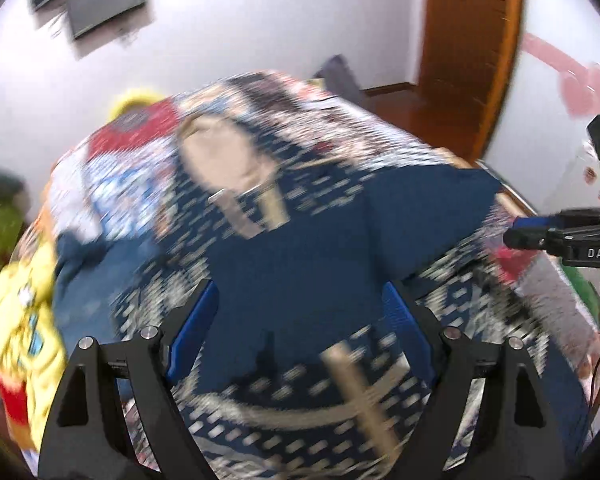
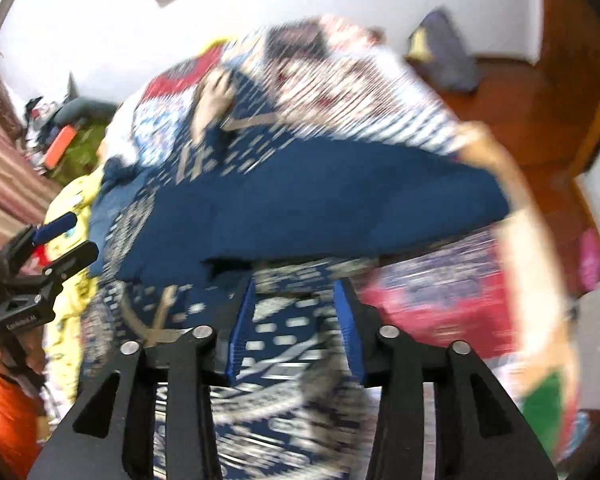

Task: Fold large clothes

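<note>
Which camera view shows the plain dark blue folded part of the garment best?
The left wrist view: the plain blue panel lies central and nearly whole, though blurred. The right wrist view shows plain blue panel too, stretched toward the right, equally blurred.

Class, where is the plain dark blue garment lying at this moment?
The plain dark blue garment lies spread across the middle of both wrist views, on the patterned bedspread, just beyond the open left tool.
</note>
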Motion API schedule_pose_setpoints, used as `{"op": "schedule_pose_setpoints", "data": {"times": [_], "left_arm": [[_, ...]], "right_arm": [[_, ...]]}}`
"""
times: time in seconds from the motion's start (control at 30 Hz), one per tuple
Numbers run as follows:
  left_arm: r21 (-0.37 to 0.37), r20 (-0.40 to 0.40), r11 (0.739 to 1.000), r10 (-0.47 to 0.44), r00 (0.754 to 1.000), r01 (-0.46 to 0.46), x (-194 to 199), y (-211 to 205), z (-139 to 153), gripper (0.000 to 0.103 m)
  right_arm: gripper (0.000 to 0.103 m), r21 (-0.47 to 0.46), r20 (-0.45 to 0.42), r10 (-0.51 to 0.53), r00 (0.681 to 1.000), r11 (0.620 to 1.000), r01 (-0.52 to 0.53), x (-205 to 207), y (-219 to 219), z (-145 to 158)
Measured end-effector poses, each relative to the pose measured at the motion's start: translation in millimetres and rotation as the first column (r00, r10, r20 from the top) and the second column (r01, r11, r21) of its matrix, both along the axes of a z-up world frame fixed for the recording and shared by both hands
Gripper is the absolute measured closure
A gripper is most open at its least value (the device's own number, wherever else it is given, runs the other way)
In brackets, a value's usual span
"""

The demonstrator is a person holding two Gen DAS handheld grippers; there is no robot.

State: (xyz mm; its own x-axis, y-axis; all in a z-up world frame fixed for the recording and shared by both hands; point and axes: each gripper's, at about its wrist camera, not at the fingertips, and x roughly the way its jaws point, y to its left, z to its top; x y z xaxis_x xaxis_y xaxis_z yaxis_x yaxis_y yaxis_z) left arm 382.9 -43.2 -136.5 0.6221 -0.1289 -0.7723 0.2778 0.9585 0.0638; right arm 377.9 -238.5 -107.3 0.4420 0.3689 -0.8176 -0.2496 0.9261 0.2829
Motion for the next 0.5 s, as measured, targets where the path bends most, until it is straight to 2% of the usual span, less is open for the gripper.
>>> {"op": "schedule_pose_setpoints", "data": {"times": [0.07,0.13,0.23,0.33,0.5], "left_arm": [[-0.007,-0.006,0.998,-0.058,0.998,0.058,12,-29,1,0.019],[-0.006,-0.02,0.994,-0.109,0.994,0.109,24,-59,-3,0.019],[-0.005,-0.063,0.984,-0.179,0.982,0.179,45,-105,-16,0.019],[0.006,-0.121,0.97,-0.239,0.964,0.241,63,-148,-37,0.019],[0.058,-0.185,0.939,-0.324,0.928,0.339,78,-209,-73,0.019]], "right_arm": [[0.052,-0.031,0.071,-0.054,0.996,0.998,0.056,-8,-25,15],[0.051,-0.049,0.123,-0.11,0.986,0.992,0.117,-12,-48,24],[0.051,-0.054,0.15,-0.185,0.971,0.979,0.194,-15,-77,28],[0.051,-0.056,0.139,-0.246,0.959,0.965,0.256,-16,-98,20],[0.051,-0.054,0.082,-0.292,0.953,0.953,0.297,-13,-116,-2]]}}
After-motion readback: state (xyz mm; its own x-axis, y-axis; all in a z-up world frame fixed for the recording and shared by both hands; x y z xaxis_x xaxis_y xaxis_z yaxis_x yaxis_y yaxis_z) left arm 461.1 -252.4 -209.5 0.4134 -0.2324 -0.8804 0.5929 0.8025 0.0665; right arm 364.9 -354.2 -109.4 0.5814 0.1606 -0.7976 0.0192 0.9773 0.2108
